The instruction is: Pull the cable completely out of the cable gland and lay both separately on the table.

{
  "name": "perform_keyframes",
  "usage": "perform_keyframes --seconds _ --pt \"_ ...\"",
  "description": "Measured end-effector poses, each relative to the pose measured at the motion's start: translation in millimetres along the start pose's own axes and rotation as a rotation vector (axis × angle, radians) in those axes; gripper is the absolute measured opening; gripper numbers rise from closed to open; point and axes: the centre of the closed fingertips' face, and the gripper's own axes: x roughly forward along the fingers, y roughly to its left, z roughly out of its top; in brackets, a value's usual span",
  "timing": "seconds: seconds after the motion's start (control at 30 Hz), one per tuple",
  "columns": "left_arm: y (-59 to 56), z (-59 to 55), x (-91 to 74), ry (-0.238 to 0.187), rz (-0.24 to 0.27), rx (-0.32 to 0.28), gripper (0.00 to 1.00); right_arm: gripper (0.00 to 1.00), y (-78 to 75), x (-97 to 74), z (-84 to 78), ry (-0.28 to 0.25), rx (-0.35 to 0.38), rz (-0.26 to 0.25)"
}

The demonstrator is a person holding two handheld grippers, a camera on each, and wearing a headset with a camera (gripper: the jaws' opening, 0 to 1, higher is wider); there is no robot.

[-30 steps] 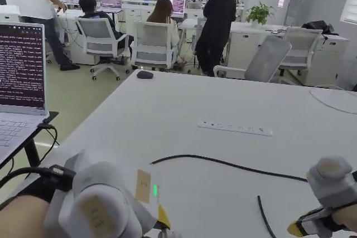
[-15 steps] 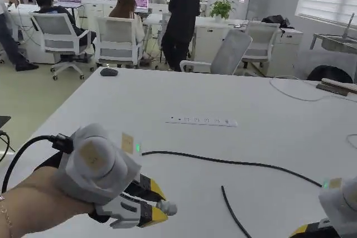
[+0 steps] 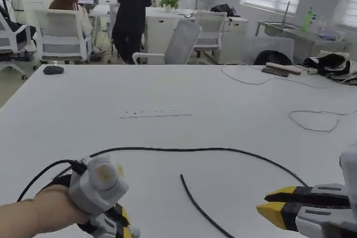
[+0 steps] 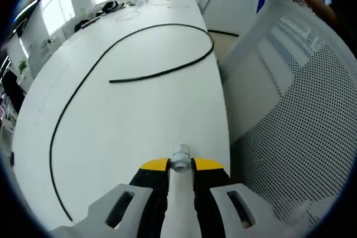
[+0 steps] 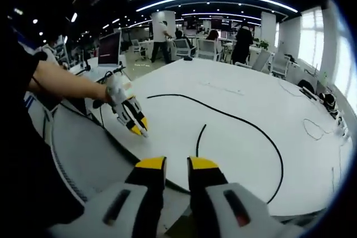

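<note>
A small pale cable gland [image 4: 180,157] sits pinched between the yellow tips of my left gripper [image 4: 180,165], just past the near edge of the white table [image 3: 223,98]. In the head view the left gripper [image 3: 126,231] is at the bottom left. The black cable [image 3: 195,149] lies loose on the table in a long arc, with one free end [image 3: 182,176] near the middle. It is apart from the gland. My right gripper [image 3: 266,203] hovers at the bottom right, its jaws a little apart with nothing between them [image 5: 177,164].
A flush socket strip [image 3: 156,113] is set into the table further back. Thin grey wire loops [image 3: 312,122] lie at the right and a dark mouse [image 3: 53,69] at the far left. A mesh chair back [image 4: 301,110] stands against the near edge. People and office chairs are behind.
The head camera has swung to the right. The left gripper has dropped lower and away from the camera; the right gripper's yellow jaws have come further into the picture. The cable lies as before.
</note>
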Motion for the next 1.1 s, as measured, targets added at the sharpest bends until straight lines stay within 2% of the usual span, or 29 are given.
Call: perform_keyframes --seconds 0.07,0.17,0.27,0.3,0.33,0.37,0.4,0.47,0.5,0.57,0.63,0.67,0.7,0.77,0.8,0.9,0.97,1.0,1.07,1.1 --pt "2.4 -2.8 5.4 0.0 -0.001 -0.006 0.16 0.15 -2.9 -4.9 3.9 -0.002 -0.041 -0.032" --pt "4.3 -13.1 13.3 0.024 -0.006 -0.028 0.16 0.15 -2.1 -7.2 6.2 -0.003 -0.032 -0.031" --pt "3.6 -16.8 15.6 0.011 -0.003 -0.035 0.16 0.14 -3.2 -6.1 6.9 0.0 -0.039 -0.037" --pt "2.9 -22.6 16.5 0.028 -0.011 -0.05 0.16 0.15 -3.6 -5.7 6.6 0.006 -0.045 -0.041" --pt "3.2 -14.1 15.8 -0.026 -0.014 -0.032 0.16 0.15 -4.0 -5.0 6.0 0.015 -0.054 -0.045" --pt "2.9 -19.7 12.7 0.001 -0.012 -0.045 0.16 0.15 -4.2 -4.3 5.8 0.019 -0.061 -0.045" --pt "2.5 -20.0 12.3 0.005 -0.011 -0.05 0.17 0.15 -4.1 -3.6 5.7 0.02 -0.062 -0.043" --pt "6.8 -25.4 8.3 0.047 0.018 0.011 0.18 0.16 -2.5 0.1 5.2 0.03 -0.062 -0.03" --pt "6.8 -26.2 6.6 0.048 0.02 0.022 0.21 0.16 -1.6 1.7 4.8 0.035 -0.064 -0.023" --pt "2.4 -24.3 -0.8 0.013 -0.001 0.002 0.35 0.17 1.1 6.8 -0.3 0.069 -0.074 0.004" --pt "1.8 -25.9 -13.2 0.01 0.011 -0.042 0.38 0.17 4.3 13.1 -11.8 0.133 -0.073 0.039" --pt "2.5 -25.9 -20.0 0.008 0.027 -0.043 0.38 0.18 4.6 16.8 -13.8 0.142 -0.075 0.046" --pt "6.6 -22.6 -30.7 -0.011 0.073 -0.054 0.38 0.19 6.2 21.3 -17.3 0.159 -0.073 0.061" --pt "6.5 -15.6 -46.7 -0.047 0.103 -0.095 0.43 0.2 9.1 27.3 -21.0 0.177 -0.069 0.082" --pt "5.6 -10.4 -61.1 -0.07 0.128 -0.131 0.46 0.21 11.9 31.4 -23.6 0.188 -0.072 0.097" --pt "-2.1 1.2 -94.4 -0.125 0.158 -0.182 0.49 0.21 17.9 40.8 -29.9 0.214 -0.074 0.129" --pt "-16.8 10.9 -117.4 -0.18 0.128 -0.249 0.49 0.22 20.9 45.6 -32.6 0.223 -0.072 0.148" --pt "-27.2 18.2 -127.4 -0.22 0.092 -0.291 0.46 0.22 22.5 48.2 -34.1 0.23 -0.071 0.158" --pt "-37.6 35.2 -149.6 -0.327 0.086 -0.315 0.41 0.21 23.1 51.2 -34.6 0.231 -0.082 0.154" --pt "-49.6 41.1 -163.6 -0.367 0.066 -0.355 0.41 0.2 22.4 52.7 -35.2 0.23 -0.087 0.148"
